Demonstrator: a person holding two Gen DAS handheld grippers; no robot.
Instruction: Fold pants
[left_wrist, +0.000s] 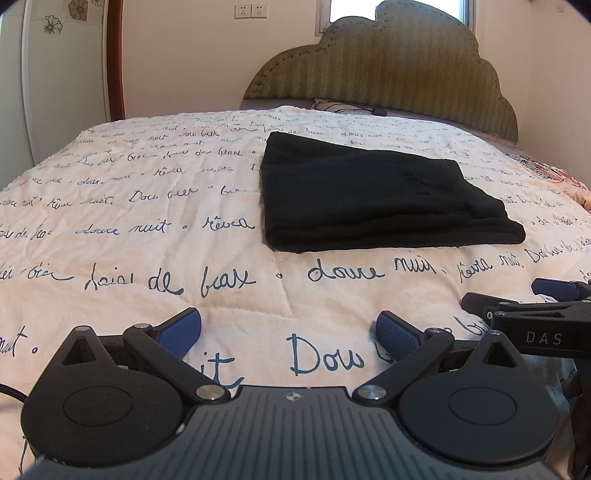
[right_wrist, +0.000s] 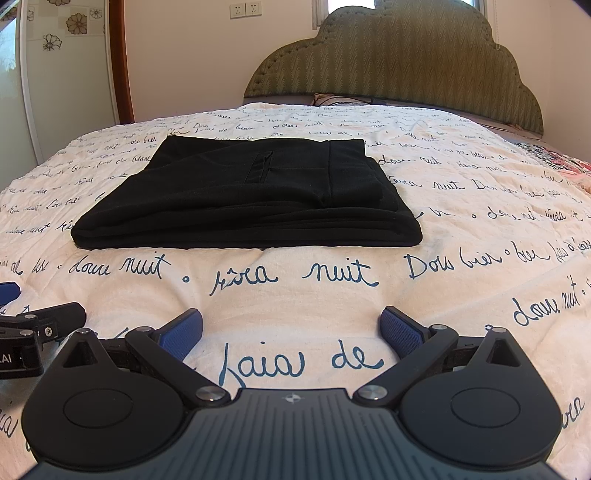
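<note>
The black pants (left_wrist: 373, 199) lie folded in a flat rectangular stack on the bed's white quilt (left_wrist: 147, 258) with blue handwriting; they also show in the right wrist view (right_wrist: 251, 195), a back pocket facing up. My left gripper (left_wrist: 290, 332) is open and empty, low over the quilt, well short of the pants. My right gripper (right_wrist: 291, 330) is open and empty too, also short of the pants. The right gripper shows at the right edge of the left wrist view (left_wrist: 517, 295). Part of the left gripper, one blue pad (right_wrist: 9, 291) included, shows at the left edge of the right wrist view.
A green padded headboard (left_wrist: 391, 70) stands behind the bed. A pillow (right_wrist: 340, 99) lies at its foot. A wooden door frame (left_wrist: 116, 59) is at the left. A patterned cloth (left_wrist: 554, 177) lies at the bed's right edge.
</note>
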